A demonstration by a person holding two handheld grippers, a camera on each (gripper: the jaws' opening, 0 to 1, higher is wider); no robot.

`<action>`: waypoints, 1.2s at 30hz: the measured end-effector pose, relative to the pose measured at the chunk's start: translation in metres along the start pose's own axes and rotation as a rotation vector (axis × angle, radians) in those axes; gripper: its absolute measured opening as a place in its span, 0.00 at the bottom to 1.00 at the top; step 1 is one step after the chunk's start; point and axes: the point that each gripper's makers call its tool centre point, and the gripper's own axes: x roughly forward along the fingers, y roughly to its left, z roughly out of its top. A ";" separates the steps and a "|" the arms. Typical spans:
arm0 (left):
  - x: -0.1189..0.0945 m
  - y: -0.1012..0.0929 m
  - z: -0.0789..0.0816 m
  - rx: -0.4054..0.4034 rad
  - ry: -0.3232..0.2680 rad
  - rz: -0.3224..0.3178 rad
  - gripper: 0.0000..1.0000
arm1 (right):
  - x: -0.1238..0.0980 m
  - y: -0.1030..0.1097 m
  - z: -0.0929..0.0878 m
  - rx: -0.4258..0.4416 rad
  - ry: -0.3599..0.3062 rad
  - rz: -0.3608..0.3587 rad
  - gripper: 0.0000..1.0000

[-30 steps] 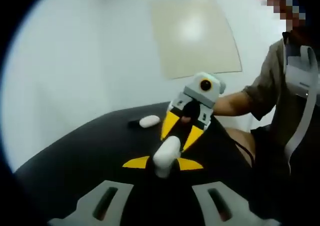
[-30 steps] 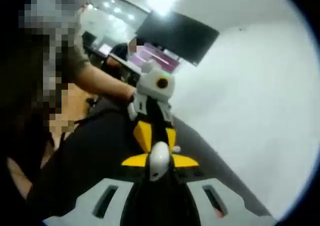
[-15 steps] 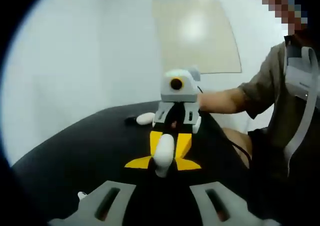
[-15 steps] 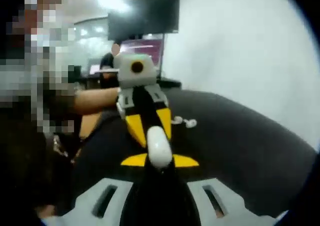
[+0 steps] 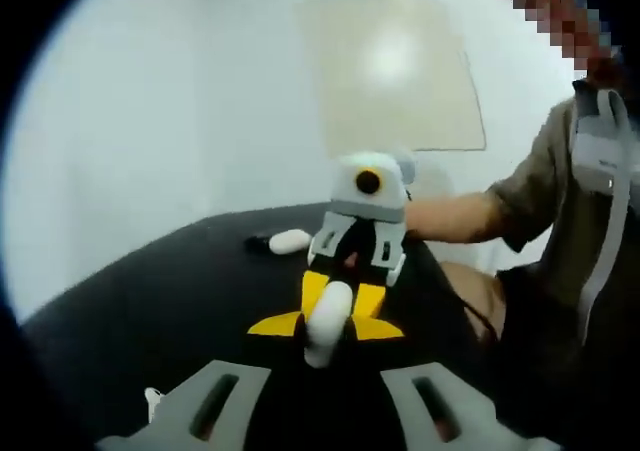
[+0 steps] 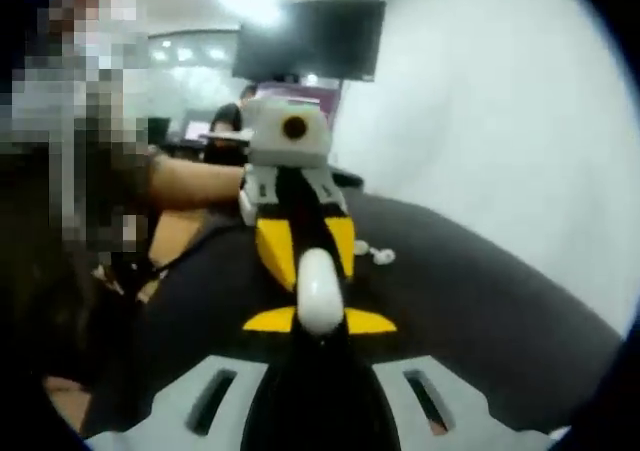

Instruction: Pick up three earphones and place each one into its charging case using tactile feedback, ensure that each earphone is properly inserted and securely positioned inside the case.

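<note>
Two tongs nose to nose above the black surface [image 5: 150, 301], left tongs [image 5: 326, 323] and right tongs [image 6: 320, 318] both clamped narrow on one upright white charging case [image 5: 328, 311], loose earphones [image 6: 372, 252] lying beyond toward the far edge.

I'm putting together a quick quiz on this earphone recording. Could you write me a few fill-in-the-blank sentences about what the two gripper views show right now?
1. Both grippers are closed on one ____ charging case, held between them.
2. The table surface is ____ in colour.
3. In the right gripper view, two loose earphones lie on the ____.
4. The grippers' fingertips are coloured ____.

Missing words: white; black; table; yellow
</note>
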 end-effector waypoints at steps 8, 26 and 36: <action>0.001 0.001 0.006 -0.194 0.042 -0.050 0.15 | -0.002 0.000 0.001 -0.057 -0.008 -0.006 0.17; -0.102 0.106 0.038 -0.194 -0.131 0.430 0.15 | 0.002 0.000 0.000 0.044 -0.009 0.024 0.18; -0.103 0.103 -0.037 -0.190 0.225 0.424 0.09 | 0.001 0.000 -0.002 0.025 -0.012 0.020 0.18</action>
